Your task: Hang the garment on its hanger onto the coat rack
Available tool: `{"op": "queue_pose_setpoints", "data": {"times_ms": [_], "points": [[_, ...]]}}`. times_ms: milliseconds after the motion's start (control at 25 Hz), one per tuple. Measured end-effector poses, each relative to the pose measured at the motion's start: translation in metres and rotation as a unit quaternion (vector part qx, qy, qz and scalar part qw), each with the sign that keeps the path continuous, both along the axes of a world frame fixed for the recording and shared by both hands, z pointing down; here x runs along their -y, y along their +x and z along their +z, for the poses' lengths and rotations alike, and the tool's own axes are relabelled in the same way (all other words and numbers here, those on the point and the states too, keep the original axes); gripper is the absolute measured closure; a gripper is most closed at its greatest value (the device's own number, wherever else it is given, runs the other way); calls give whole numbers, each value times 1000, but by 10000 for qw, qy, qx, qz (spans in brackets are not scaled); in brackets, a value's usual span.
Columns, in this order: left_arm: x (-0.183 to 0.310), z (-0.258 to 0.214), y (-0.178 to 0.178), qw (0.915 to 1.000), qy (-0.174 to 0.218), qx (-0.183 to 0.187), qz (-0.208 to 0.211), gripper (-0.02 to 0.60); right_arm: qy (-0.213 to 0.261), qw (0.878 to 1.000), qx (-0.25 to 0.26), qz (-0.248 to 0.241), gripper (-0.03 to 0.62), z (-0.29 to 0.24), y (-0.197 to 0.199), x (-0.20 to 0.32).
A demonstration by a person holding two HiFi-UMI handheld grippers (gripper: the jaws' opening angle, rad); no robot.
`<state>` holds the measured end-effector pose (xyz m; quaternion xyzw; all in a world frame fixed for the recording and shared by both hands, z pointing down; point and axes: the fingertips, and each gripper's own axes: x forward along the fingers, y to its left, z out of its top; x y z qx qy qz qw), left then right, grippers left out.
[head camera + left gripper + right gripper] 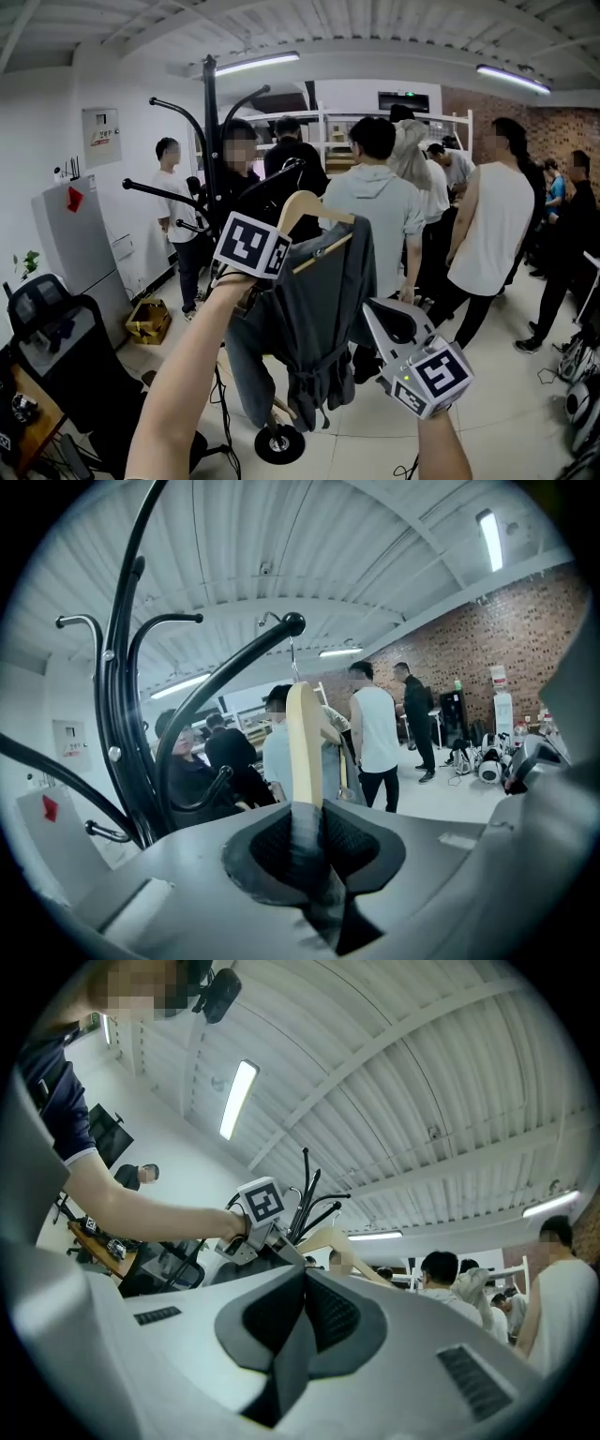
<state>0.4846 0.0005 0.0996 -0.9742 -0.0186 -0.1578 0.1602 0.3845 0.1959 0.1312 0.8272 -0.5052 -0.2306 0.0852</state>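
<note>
1. I read the left gripper (305,841) in its own view: the jaws stand narrow and clamp the wooden hanger (302,742), which rises straight up from between the pads.
2. In the head view the hanger sits just right of the left gripper's marker cube (251,246). The grey garment (314,319) hangs from it, clear of the floor.
3. The hanger and garment are held up just beside the black rack (210,150), on its right in the head view.
4. In the left gripper view the wire hook (292,658) stands close under the ball tip of a curved rack arm (234,667). I cannot tell whether hook and arm touch.
5. I read the right gripper (300,1307) in its own view: the jaws are together with nothing between them.
6. In the head view the right gripper is low and to the right of the garment, apart from it.
7. The rack base (279,442) stands on the pale floor below the garment.
8. Several people (380,202) stand behind the rack.
</note>
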Motion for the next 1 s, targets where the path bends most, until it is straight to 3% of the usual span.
{"op": "queue_pose_setpoints", "data": {"times_ms": [200,400,640,800,1000], "points": [[28,27,-10,9986,-65,40,-516,517,-91,9996,97,-248,594,12,1,15],[27,26,-9,9965,237,-134,-792,515,-130,9988,179,-426,594,22,-2,32],[57,37,-13,9868,333,-415,-1527,508,-158,9979,313,-536,594,33,-5,41],[91,70,-23,9819,52,-141,-1890,503,-195,9973,369,-596,594,40,-2,46],[113,129,-33,9805,-153,401,-1920,495,-258,9963,425,-705,594,48,-6,61]]}}
